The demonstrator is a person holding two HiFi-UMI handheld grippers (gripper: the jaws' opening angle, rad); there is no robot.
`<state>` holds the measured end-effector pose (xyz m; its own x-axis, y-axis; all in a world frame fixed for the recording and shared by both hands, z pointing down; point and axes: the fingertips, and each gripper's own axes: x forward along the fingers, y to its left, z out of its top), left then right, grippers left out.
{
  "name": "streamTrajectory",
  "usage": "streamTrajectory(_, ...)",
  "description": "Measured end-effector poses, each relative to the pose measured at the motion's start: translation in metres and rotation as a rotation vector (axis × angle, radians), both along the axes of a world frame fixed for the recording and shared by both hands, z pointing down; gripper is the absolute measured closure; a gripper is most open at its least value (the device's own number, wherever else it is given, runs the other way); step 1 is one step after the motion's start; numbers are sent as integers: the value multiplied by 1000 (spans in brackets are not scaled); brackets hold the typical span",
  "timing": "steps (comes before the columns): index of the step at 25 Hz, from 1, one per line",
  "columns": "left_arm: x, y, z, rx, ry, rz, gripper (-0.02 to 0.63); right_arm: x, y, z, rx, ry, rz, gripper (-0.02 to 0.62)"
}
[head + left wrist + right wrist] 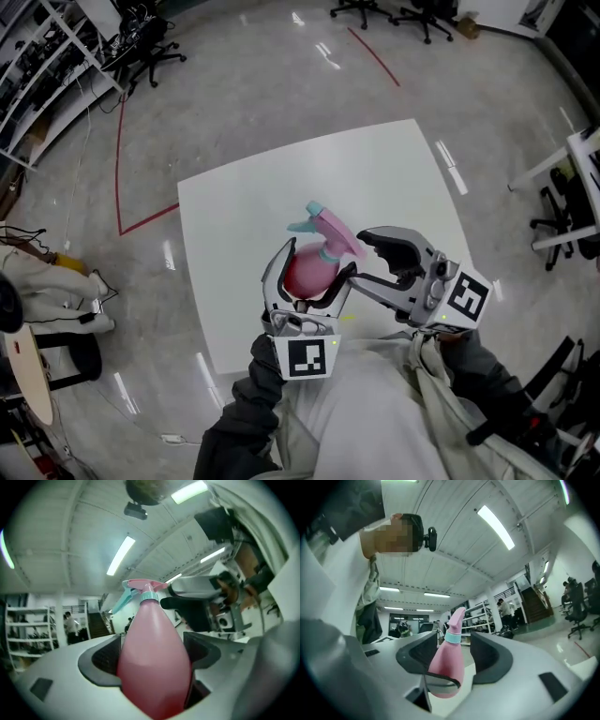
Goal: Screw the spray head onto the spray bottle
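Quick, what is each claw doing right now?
Left gripper: closed on the pink spray bottle.
Right gripper: open, jaws either side of the spray head.

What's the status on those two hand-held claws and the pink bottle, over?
Left gripper clamped on pink plastic spray bottle. Right gripper open, jaws flanking the neck, not gripping. Pink spray head with teal collar seated on top. Nothing blocking.

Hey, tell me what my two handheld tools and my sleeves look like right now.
The left tool and right tool are light grey shells with black-lined, curved jaws. The left cube and right cube are white with black square markers. The sleeves are dark grey, worn under a pale beige top.
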<state>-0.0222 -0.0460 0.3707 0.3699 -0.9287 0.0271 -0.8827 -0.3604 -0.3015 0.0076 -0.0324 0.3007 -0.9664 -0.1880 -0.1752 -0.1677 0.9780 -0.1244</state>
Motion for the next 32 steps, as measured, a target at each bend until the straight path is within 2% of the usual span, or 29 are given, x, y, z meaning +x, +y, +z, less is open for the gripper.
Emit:
streamTrajectory(1,0,-3,1,36,-31,-52,179,-4,-2,0,15,12,36,391)
streamTrajectory(3,10,-6,2,82,-87,-101,179,-8,-9,0,11,27,105,379)
streamTrajectory(5,29,-6,3,90,-98,-88,179,-6,-15,1,-12,24,132,390)
streamTrajectory(6,36,-6,3,82,-74,-61,179,-4,-15,1,-13,19,121,447)
streamTrajectory(8,45,1,0,46,-16,71,179,-3,-8,-1,-1,-5,50,453)
streamTrajectory(10,51,21,-5,-16,36,340,179,-6,12,-3,-5,-35,-119,454)
streamTrajectory(11,53,36,-6,-69,100,483,179,-7,24,-4,-8,-51,-233,454)
streamTrajectory(12,54,48,-6,-134,195,587,179,-7,35,-7,-3,-63,-338,454)
streamTrajectory(13,53,54,-7,-191,287,640,179,-7,41,-10,5,-64,-406,454)
streamTrajectory(14,50,55,-7,-215,332,651,179,-8,42,-11,6,-52,-423,453)
streamTrajectory(15,46,51,-7,-204,342,623,179,-9,37,-10,1,-36,-390,452)
streamTrajectory(17,32,34,-10,-140,358,473,179,-7,19,-6,-15,-20,-235,403)
streamTrajectory(18,25,26,-9,-107,335,383,179,-4,10,-4,-24,-23,-150,402)
streamTrajectory(21,17,8,6,-54,103,169,179,-4,-4,0,-25,-8,20,402)
streamTrajectory(22,17,5,9,-42,61,116,179,-9,-4,2,-10,18,49,402)
streamTrajectory(24,24,2,11,-20,33,54,179,-20,-2,5,15,77,89,402)
streamTrajectory(25,30,2,9,-8,35,54,179,-21,-3,5,14,88,101,411)
streamTrajectory(26,39,3,6,1,49,82,179,-19,-2,5,3,86,92,447)
streamTrajectory(27,49,4,3,2,68,139,179,-15,-1,4,-11,72,56,456)
streamTrajectory(29,61,15,2,-40,133,309,179,-8,9,1,-15,31,-90,460)
streamTrajectory(31,60,34,2,-149,306,467,179,-7,26,-2,-7,-26,-293,462)
streamTrajectory(32,58,43,0,-191,368,528,179,-7,34,-6,-6,-56,-376,460)
